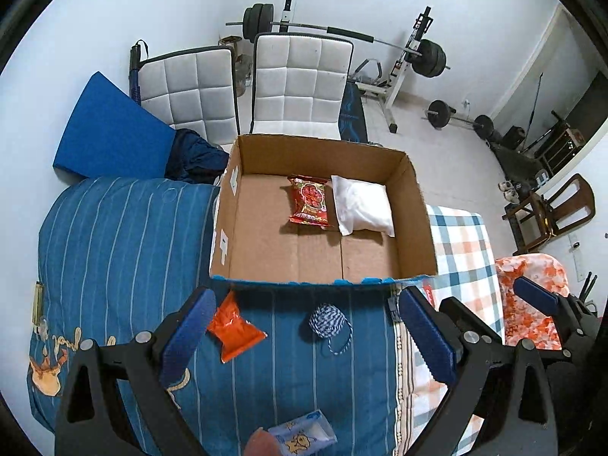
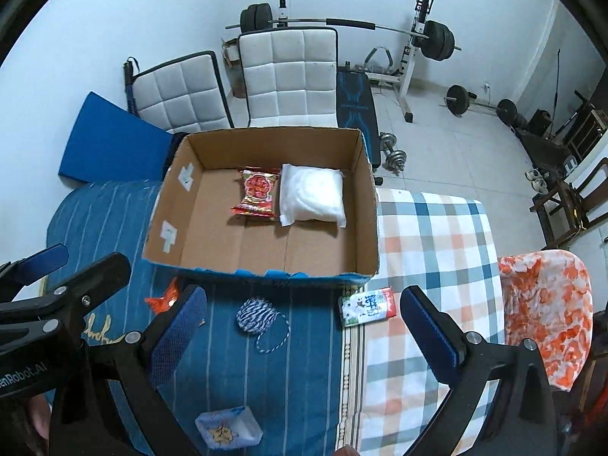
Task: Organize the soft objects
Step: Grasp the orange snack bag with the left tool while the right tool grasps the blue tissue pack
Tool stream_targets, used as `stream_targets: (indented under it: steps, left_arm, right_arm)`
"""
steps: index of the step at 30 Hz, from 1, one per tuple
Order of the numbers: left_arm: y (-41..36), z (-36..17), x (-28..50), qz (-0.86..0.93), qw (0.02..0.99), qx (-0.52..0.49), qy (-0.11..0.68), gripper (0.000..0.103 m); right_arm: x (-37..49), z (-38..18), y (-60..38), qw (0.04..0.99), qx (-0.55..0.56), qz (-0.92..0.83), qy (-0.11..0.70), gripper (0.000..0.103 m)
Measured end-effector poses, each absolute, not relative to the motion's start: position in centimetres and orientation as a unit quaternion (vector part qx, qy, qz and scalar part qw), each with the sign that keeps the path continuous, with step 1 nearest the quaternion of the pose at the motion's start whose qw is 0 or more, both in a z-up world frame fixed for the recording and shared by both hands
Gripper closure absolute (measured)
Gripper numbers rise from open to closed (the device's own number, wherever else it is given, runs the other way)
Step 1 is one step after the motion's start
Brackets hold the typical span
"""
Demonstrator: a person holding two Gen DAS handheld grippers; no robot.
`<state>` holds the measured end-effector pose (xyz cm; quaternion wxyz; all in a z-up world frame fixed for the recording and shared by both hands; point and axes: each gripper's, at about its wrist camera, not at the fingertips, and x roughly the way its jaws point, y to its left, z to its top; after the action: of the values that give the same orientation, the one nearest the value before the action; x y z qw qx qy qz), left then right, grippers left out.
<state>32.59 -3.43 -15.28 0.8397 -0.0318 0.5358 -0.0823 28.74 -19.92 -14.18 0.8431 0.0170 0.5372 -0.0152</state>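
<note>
while both claws hang released over the bed, left claw [image 1: 307,336], right claw [image 2: 304,332], yarn ball [image 2: 255,314] between fingers

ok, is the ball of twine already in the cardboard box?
No. The ball of twine lies on the blue striped bedding outside the cardboard box, which holds only the red snack packet and white pillow pack.

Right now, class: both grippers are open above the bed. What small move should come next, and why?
Probably lower the left gripper onto the yarn ball: it lies loose between the open fingers, just short of the cardboard box, which already holds the red packet and white pouch.
</note>
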Motion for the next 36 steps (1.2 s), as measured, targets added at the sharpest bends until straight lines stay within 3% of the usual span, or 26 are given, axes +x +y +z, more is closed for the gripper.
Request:
stream_targets:
  steps: [8,13,18,27,29,30,33,36]
  left_arm:
    - [-1.8,-15.0,29.8,-0.072,0.847,-0.023,0.527,0.004]
    - [1.6,-19.2,26.0,0.000,0.836,-0.011,0.549,0.004]
    - [4.6,-27.1,22.2,0.058,0.780,-0.007,0.622,0.004]
    - [7.9,-32.3,17.4,0.105,0.736,-0.028,0.668,0.004]
    - [8.6,-32.6,16.7,0.109,0.733,-0.032,0.670,0.004]
    - [8.7,-32.6,16.5,0.111,0.732,-0.032,0.671,0.004]
    - [9.1,-32.5,16.6,0.111,0.730,-0.038,0.674,0.004]
    - [9.1,-32.4,17.4,0.099,0.727,-0.047,0.677,0.004]
  right_arm:
    - [25.5,-17.0,-21.1,0.811,0.065,-0.007,0.582,0.000]
    - [20.8,-27.2,-20.9,0.711,0.161,-0.002,0.684,0.000]
    - [15.1,-38.6,-18.4,0.558,0.299,-0.011,0.774,0.000]
    - [11.3,-46.0,-15.6,0.456,0.459,-0.120,0.753,0.000]
    - [11.8,-46.5,-15.1,0.464,0.450,-0.138,0.750,0.009]
    - [12.1,-46.5,-15.0,0.469,0.440,-0.142,0.753,0.025]
    - [12.6,-46.0,-14.3,0.479,0.394,-0.131,0.774,0.036]
    - [13.9,-44.6,-14.0,0.530,0.294,-0.082,0.791,0.040]
